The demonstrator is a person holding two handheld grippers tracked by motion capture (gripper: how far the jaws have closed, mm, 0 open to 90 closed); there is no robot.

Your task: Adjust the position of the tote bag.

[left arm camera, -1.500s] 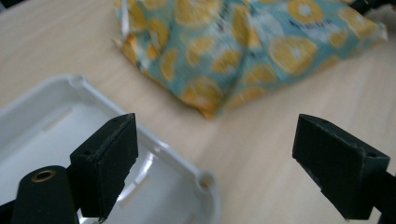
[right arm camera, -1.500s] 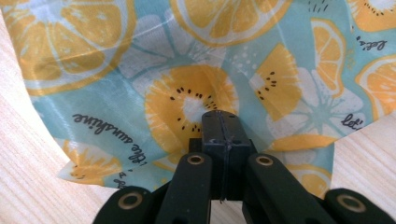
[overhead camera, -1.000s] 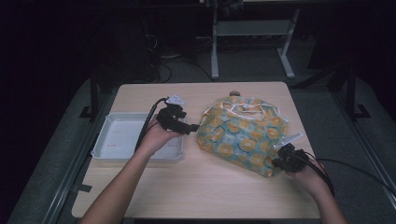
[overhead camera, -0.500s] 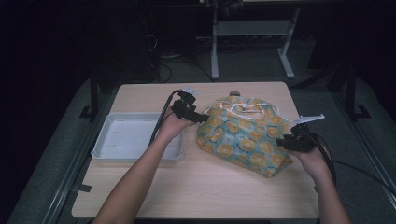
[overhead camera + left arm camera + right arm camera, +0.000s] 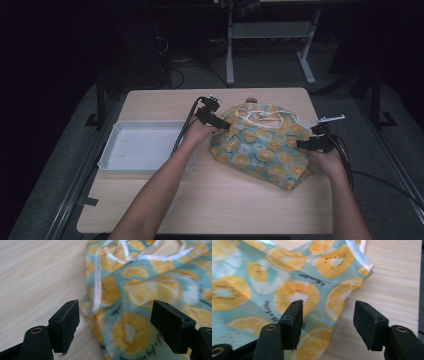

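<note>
- A drawstring bag (image 5: 265, 145) printed with orange slices lies at the centre right of the high view, flat on the wooden bench (image 5: 165, 105), with its white cords (image 5: 265, 116) bunched toward the top.
- The left tongs (image 5: 226, 125) sit at the bag's upper-left edge, jaws spread wide; in the left gripper view the fabric edge and one cord lie between them, unpinched.
- The right tongs (image 5: 300, 144) have just been opening at the bag's right side; the cloth sits between the jaws, not gripped.
- A white tray (image 5: 112, 150) rests at left.
- It looks like a re-grip step: each side still needs a firm pinch on the cloth before lifting or spreading it.
</note>
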